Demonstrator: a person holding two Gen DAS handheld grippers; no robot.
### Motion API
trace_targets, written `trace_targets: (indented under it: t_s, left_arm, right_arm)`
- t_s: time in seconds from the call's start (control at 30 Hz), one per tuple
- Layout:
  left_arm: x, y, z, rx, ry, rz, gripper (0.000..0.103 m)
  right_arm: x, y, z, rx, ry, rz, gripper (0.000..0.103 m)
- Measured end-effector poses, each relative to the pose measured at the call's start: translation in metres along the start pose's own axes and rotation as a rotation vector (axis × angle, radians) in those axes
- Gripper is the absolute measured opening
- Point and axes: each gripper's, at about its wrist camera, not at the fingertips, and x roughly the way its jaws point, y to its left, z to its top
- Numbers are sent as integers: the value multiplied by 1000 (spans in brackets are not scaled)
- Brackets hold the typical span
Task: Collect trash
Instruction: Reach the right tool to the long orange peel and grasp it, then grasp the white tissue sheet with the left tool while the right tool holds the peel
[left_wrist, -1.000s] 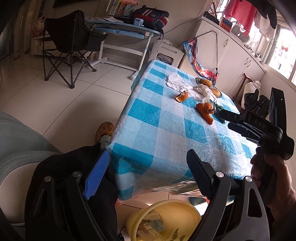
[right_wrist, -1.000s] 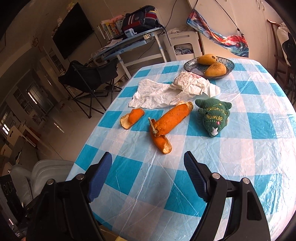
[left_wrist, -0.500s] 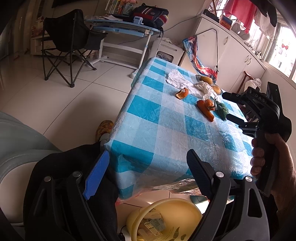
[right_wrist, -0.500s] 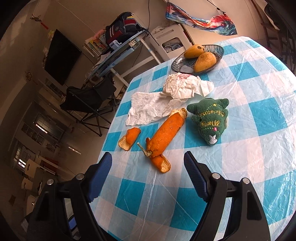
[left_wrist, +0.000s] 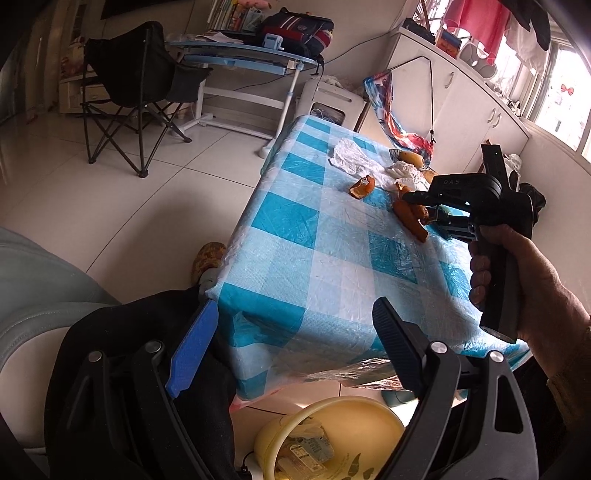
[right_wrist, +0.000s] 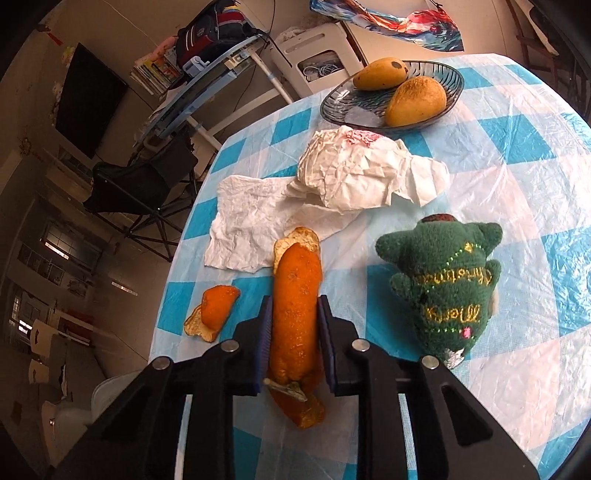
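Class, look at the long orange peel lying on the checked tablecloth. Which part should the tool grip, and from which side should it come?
Grip the long orange peel across its narrow middle, coming down from above along its length. It lies flat and stretched out, so its two long sides offer the pads parallel faces. The right tool is closing there now, one pad on each side; the crumpled paper beyond stays clear.

Blue-and-white checked table (right_wrist: 517, 155) filling the right of the right wrist view. At upper right, a glass dish (right_wrist: 332, 107) near the far edge. Just below it, crumpled paper (right_wrist: 362, 173) overlapping a flat tissue (right_wrist: 243, 229) at centre left. At centre, a long peel (right_wrist: 295, 302), tip on the tissue. Lower left, a small peel (right_wrist: 212, 310). At right, a green plush (right_wrist: 443, 291).
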Motion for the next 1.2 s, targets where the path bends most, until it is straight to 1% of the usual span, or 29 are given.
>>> trace_targets:
  t_s: [0.13, 0.27, 0.4, 0.47, 0.6, 0.8, 1.07, 1.13, 1.2]
  left_arm:
    - [1, 0, 1, 2, 3, 0, 82]
    - [2, -4, 3, 19, 9, -7, 82]
    - [8, -8, 2, 33, 32, -5, 82]
    - [10, -16, 0, 65, 36, 1, 82]
    - [14, -31, -3, 127, 52, 4, 83]
    - [21, -45, -7, 169, 70, 29, 83]
    - [24, -53, -11, 195, 78, 55, 83]
    - [25, -54, -10, 190, 83, 54, 83]
    - [26, -57, -2, 183, 76, 37, 83]
  right_arm:
    - [-21, -1, -3, -24, -33, 41, 23]
    - [-54, -8, -3, -33, -75, 88, 23]
    - [-86, -29, -12, -33, -101, 99, 23]
    - [-96, -45, -19, -2, -110, 102, 23]
    - [-104, -71, -26, 128, -127, 161, 23]
    - [-106, -64, -25, 87, -133, 169, 23]
    - [-108, -71, -26, 131, -130, 237, 23]
    - [-109, -69, -26, 131, -134, 246, 23]
    - [-111, -69, -26, 136, -138, 255, 24]
